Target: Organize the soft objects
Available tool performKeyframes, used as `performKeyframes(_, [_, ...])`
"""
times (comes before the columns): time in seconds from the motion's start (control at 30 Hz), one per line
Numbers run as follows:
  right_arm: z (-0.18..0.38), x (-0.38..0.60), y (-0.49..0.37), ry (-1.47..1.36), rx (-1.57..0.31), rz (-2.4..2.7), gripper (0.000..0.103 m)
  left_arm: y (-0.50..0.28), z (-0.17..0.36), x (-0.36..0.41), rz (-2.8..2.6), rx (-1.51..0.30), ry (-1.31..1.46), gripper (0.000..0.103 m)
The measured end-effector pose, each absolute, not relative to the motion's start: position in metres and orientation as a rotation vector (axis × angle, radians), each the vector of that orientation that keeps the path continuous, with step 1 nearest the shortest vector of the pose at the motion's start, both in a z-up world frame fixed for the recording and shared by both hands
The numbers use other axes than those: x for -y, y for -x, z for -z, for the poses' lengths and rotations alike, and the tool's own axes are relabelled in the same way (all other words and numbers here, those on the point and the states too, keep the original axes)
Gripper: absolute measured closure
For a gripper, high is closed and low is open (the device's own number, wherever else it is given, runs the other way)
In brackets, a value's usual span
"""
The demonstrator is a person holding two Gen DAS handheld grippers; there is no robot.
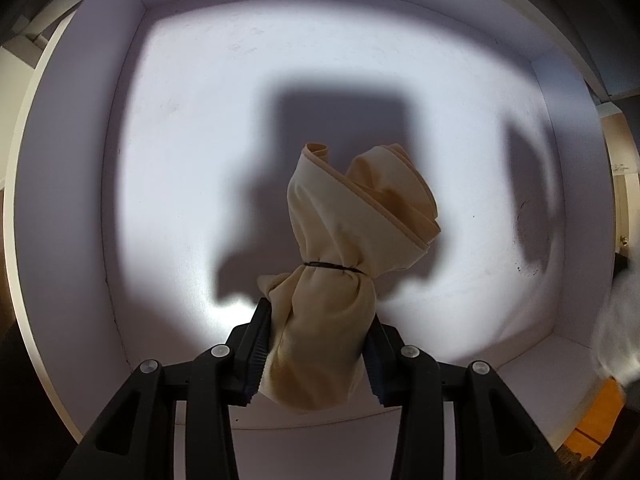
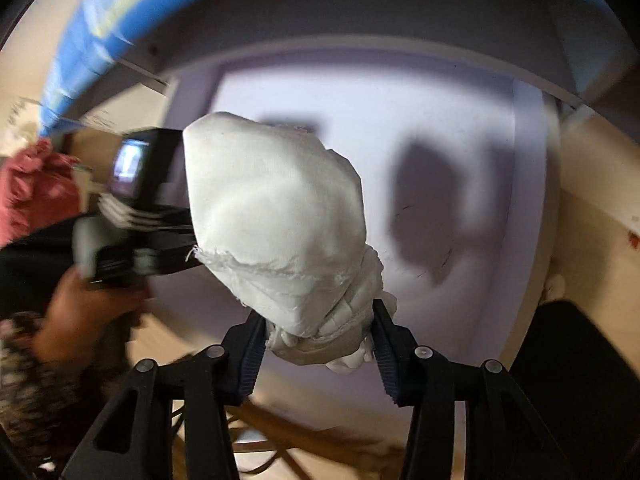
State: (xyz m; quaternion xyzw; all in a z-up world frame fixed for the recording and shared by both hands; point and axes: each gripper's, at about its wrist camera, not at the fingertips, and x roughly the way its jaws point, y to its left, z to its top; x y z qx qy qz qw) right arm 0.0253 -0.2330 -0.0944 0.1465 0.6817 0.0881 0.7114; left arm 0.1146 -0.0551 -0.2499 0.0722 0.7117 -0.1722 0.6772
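A cream cloth bundle [image 1: 340,240], tied round the middle with a thin black band [image 1: 332,266], hangs straight down over a white open box [image 1: 180,160]. My left gripper [image 1: 320,312] is shut on the bundle's lower end. In the right wrist view a white cloth bundle [image 2: 272,208] with a frayed edge fills the centre, and my right gripper [image 2: 320,316] is shut on its bunched end, held tilted above the same white box [image 2: 460,120]. The white bundle's blurred edge [image 1: 616,320] shows at the far right of the left wrist view.
A person's hand [image 2: 88,312] holds the left gripper's black body [image 2: 140,216] at the left. A red cloth [image 2: 36,184] lies beyond it, with a blue surface [image 2: 100,20] further back. Box walls [image 1: 64,200] ring the floor. Shadows fall on the box floor.
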Motion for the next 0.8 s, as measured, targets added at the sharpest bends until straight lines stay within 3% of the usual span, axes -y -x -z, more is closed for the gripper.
performKeyframes(0.5, [-0.11,0.243,-0.036,-0.449,-1.175,-0.296,0.053,-0.115,0.25,0.054,0.393,-1.6,-0.157,0.062])
performKeyframes(0.8, [-0.143,0.279,-0.135,-0.459,-1.143,-0.056,0.053,-0.117,0.251,0.051,0.401,-1.613,-0.151,0.062])
